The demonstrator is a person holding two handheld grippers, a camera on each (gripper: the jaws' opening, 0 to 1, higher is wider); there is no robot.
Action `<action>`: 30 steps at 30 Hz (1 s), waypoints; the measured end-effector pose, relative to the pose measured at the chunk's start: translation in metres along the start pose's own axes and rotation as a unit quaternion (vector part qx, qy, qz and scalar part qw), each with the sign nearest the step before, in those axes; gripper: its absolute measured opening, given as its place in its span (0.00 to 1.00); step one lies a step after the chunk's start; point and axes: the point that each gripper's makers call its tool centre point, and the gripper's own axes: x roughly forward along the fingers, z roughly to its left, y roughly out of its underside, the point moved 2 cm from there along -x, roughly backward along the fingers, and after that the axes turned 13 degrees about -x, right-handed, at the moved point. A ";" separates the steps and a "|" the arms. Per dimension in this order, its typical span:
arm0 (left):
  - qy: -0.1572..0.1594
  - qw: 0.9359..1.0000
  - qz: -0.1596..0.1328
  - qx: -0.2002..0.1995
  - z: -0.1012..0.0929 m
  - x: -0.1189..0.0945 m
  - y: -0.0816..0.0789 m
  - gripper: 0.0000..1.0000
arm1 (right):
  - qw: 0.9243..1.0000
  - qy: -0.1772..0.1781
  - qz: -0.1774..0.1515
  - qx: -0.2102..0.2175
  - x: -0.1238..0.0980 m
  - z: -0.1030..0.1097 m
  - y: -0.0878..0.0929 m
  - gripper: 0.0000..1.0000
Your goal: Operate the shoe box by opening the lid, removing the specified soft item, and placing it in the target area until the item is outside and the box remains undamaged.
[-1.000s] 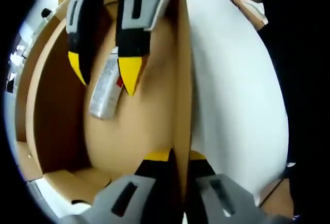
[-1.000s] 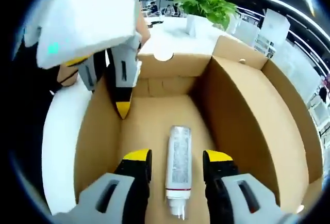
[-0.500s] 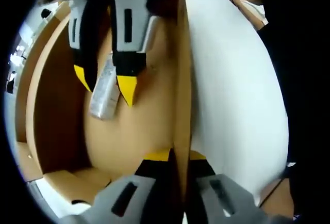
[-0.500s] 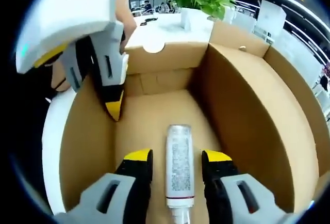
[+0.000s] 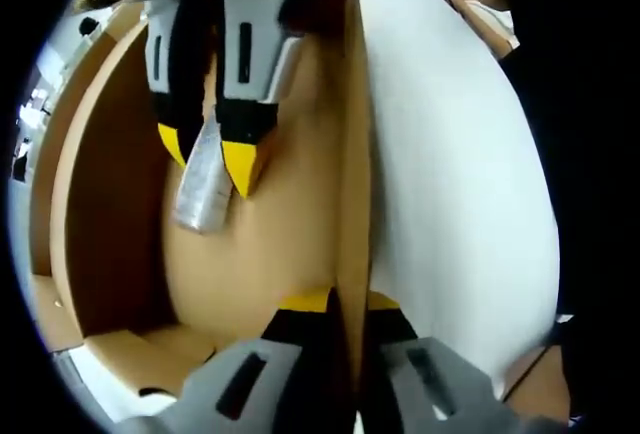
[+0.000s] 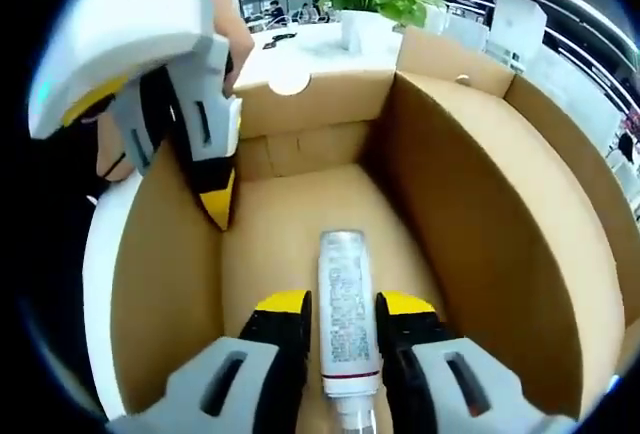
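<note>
The right claw [image 6: 340,316] squeezes the soft, light tube [image 6: 346,316] inside the box [image 6: 500,244]; the left claw [image 5: 334,304] pinches the box's wall.

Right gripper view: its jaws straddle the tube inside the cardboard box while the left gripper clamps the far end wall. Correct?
Not quite. The left gripper clamps a long side wall of the cardboard box, as the left gripper view shows. The right gripper does straddle the tube.
</note>
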 end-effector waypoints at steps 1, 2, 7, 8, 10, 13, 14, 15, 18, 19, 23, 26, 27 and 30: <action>0.000 1.000 0.000 0.000 0.000 0.000 0.000 0.03 | 1.000 -0.002 0.000 0.001 0.000 0.001 0.000 0.24; 0.000 1.000 0.000 0.000 0.000 0.000 0.000 0.03 | 1.000 -0.001 0.000 0.001 0.000 0.001 0.000 0.23; 0.000 1.000 0.001 0.000 0.000 0.000 0.000 0.03 | 1.000 0.003 -0.009 0.004 0.000 0.000 0.001 0.22; -0.001 1.000 0.001 0.000 0.000 0.000 -0.001 0.03 | 1.000 0.004 -0.013 0.008 0.000 0.000 0.001 0.22; -0.001 1.000 0.000 0.000 0.000 0.000 -0.001 0.03 | 1.000 0.007 -0.017 0.009 0.000 -0.001 0.000 0.22; -0.002 1.000 0.001 0.000 0.000 0.000 -0.001 0.03 | 0.999 0.014 -0.024 0.018 0.001 -0.003 -0.001 0.22; -0.002 1.000 0.000 0.000 -0.001 0.000 -0.001 0.03 | 0.999 0.015 -0.026 0.022 0.001 -0.004 -0.001 0.22; -0.001 1.000 0.000 0.000 -0.001 0.000 -0.001 0.03 | 0.999 0.016 -0.028 0.024 0.001 -0.004 -0.001 0.22; -0.001 1.000 0.001 0.000 0.000 0.000 -0.001 0.03 | 0.999 0.018 -0.032 0.021 0.001 -0.004 -0.002 0.22; -0.001 1.000 0.000 0.001 0.000 0.000 -0.001 0.03 | 0.999 0.018 -0.032 0.015 0.001 -0.003 -0.002 0.22; -0.002 1.000 0.000 0.001 0.000 0.000 0.000 0.03 | 0.999 0.025 -0.032 0.016 0.000 -0.006 -0.002 0.22; -0.001 1.000 0.000 0.001 0.000 0.000 0.000 0.03 | 0.999 0.037 -0.034 0.011 -0.007 -0.011 -0.004 0.22; -0.001 1.000 0.000 0.002 0.000 0.000 0.000 0.03 | 0.999 0.038 -0.036 0.012 -0.010 -0.011 -0.006 0.22; -0.001 1.000 0.000 0.001 0.001 0.000 0.000 0.03 | 0.998 0.048 -0.045 0.009 -0.018 -0.015 -0.012 0.22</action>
